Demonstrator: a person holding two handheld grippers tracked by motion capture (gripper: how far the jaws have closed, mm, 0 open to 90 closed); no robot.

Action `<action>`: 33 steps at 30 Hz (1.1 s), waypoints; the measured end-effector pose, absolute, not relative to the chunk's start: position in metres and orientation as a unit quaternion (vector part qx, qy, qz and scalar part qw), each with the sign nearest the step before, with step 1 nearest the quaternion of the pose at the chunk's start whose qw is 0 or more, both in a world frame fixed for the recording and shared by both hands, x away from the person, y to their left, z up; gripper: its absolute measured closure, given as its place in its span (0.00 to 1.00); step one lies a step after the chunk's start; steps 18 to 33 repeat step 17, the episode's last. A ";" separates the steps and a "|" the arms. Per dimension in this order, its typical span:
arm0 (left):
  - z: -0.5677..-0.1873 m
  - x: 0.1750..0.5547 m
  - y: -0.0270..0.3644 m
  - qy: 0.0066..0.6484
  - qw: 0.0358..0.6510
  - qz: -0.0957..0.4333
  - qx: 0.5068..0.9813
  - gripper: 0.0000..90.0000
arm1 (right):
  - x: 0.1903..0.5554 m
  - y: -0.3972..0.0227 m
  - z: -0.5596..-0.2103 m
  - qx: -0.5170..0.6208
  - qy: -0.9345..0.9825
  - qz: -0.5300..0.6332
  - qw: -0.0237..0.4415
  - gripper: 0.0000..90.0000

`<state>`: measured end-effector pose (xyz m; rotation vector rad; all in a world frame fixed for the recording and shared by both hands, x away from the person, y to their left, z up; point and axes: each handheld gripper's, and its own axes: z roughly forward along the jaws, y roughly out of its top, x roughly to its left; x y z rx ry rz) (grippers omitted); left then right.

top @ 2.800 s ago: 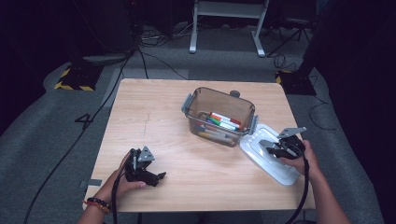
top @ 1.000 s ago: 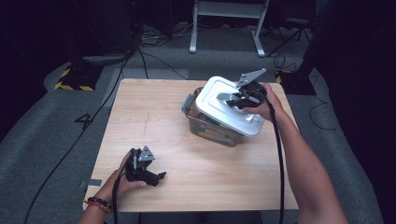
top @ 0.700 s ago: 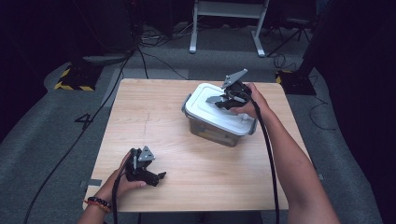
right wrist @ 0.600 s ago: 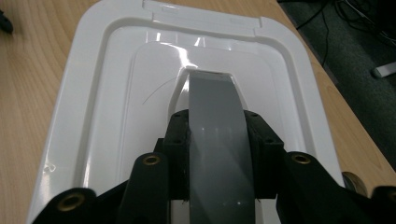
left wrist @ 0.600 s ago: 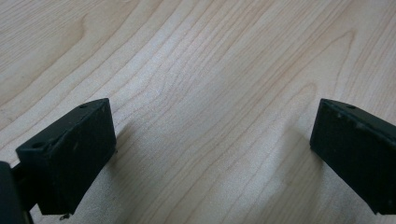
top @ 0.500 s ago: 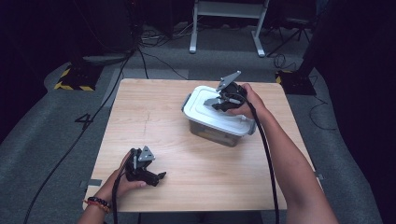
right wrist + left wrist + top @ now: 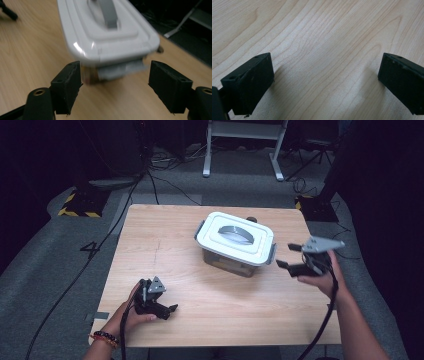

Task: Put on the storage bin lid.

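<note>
The container (image 7: 235, 251) sits in the upper-centre of the high view on the wooden surface (image 7: 165, 240), its white lid (image 7: 235, 236) on top w/ a grey handle (image 7: 237, 233) across the middle and a grey side latch (image 7: 271, 254) at its right end; the right tool (image 7: 291, 257) is at centre-right of that frame, just beside the container's right end but apart from it, held in a hand (image 7: 320, 277) w/ a cable trailing down; its jaws have just been opening and stand wide w/ nothing gripped between them; in the right gripper view the lid (image 7: 100, 30) fills the upper middle, blurred, w/ the latch (image 7: 120, 70) hanging below the lid edge, seen in the gap between the two black pads (image 7: 67, 86) but farther off, not touched; the left tool (image 7: 167, 310) lies at lower left of the high view, resting on the surface in the other hand (image 7: 131, 312), well apart from the container; in the left gripper view its jaws are spread wide over bare wood (image 7: 324, 50), holding nothing.
</note>
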<state>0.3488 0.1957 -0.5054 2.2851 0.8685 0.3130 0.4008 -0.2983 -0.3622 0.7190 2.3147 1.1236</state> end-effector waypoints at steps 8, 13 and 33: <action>-0.506 0.348 0.195 0.336 0.333 0.119 0.873 0.01 | 0.375 -0.347 -0.465 0.336 0.848 0.370 0.177 0.25; -0.506 0.348 0.195 0.336 0.333 0.119 0.873 0.01 | 0.379 -0.353 -0.487 0.357 0.841 0.371 0.166 0.24; -0.506 0.349 0.195 0.336 0.333 0.118 0.873 0.01 | 0.379 -0.354 -0.494 0.362 0.842 0.366 0.164 0.23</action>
